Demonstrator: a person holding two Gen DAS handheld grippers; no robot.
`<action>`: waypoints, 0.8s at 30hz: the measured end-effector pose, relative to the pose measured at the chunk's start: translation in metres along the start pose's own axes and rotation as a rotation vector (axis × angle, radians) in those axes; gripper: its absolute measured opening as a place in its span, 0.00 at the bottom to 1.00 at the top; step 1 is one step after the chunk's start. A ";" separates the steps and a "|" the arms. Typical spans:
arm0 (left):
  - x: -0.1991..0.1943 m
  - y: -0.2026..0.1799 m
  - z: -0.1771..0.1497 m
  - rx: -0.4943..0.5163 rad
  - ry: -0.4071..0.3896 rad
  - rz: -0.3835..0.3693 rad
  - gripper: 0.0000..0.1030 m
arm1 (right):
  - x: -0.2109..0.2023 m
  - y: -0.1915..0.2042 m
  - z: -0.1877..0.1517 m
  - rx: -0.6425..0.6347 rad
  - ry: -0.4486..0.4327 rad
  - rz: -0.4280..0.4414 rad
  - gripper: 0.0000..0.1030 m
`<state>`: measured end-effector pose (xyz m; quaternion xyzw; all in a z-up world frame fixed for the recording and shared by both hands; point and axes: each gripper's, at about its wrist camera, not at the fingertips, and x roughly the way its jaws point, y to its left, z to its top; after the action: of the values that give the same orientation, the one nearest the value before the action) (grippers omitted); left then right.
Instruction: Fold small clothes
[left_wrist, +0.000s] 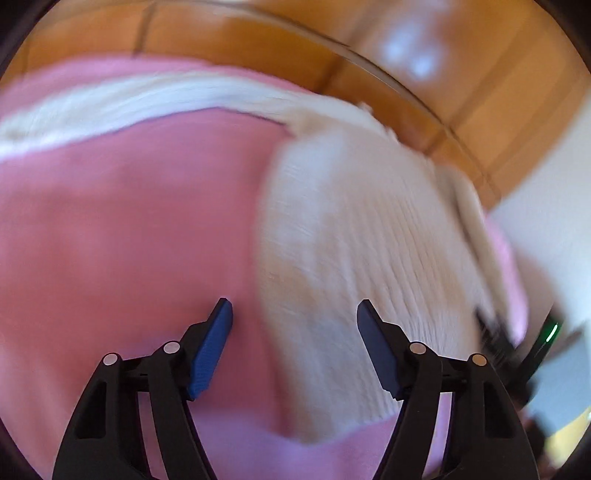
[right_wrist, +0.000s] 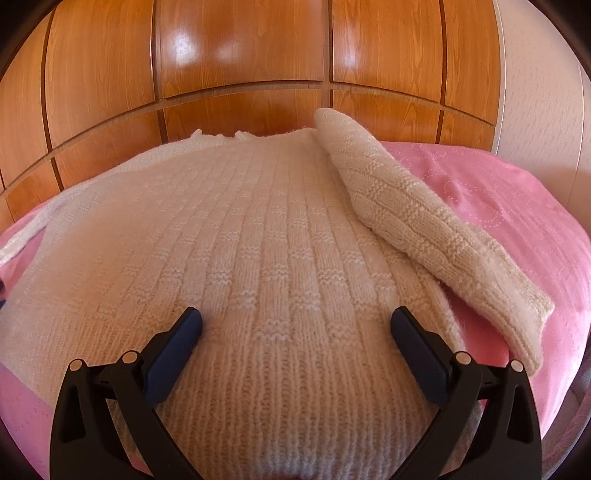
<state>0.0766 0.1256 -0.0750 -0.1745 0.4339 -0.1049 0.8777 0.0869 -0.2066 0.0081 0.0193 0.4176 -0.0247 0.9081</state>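
Note:
A cream knitted sweater (right_wrist: 258, 236) lies flat on a pink bedspread (right_wrist: 517, 206), its neck toward the wooden headboard. Its right sleeve (right_wrist: 417, 221) is folded in along the body's right edge. My right gripper (right_wrist: 295, 325) is open and empty, just above the sweater's ribbed hem. In the blurred left wrist view the sweater's body (left_wrist: 362, 266) is at the right and its other sleeve (left_wrist: 147, 99) stretches out to the left. My left gripper (left_wrist: 293, 314) is open and empty over the sweater's left edge and the bedspread (left_wrist: 129, 229).
A glossy wooden panelled headboard (right_wrist: 240, 55) rises behind the bed. A pale wall (right_wrist: 539, 92) stands at the right. The other gripper's black body with a green light (left_wrist: 543, 336) shows at the right edge of the left wrist view.

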 end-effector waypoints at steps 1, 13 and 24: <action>0.004 -0.015 -0.006 0.034 0.010 -0.007 0.59 | 0.000 0.000 0.000 0.000 0.000 0.005 0.98; -0.002 -0.013 -0.014 -0.048 0.014 -0.013 0.09 | -0.032 -0.041 0.005 0.143 0.098 0.143 0.98; 0.015 -0.014 -0.013 -0.095 0.004 -0.060 0.18 | -0.036 -0.119 0.003 0.376 0.215 0.220 0.62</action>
<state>0.0745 0.1053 -0.0878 -0.2290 0.4345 -0.1107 0.8640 0.0587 -0.3248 0.0358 0.2360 0.4954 -0.0007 0.8360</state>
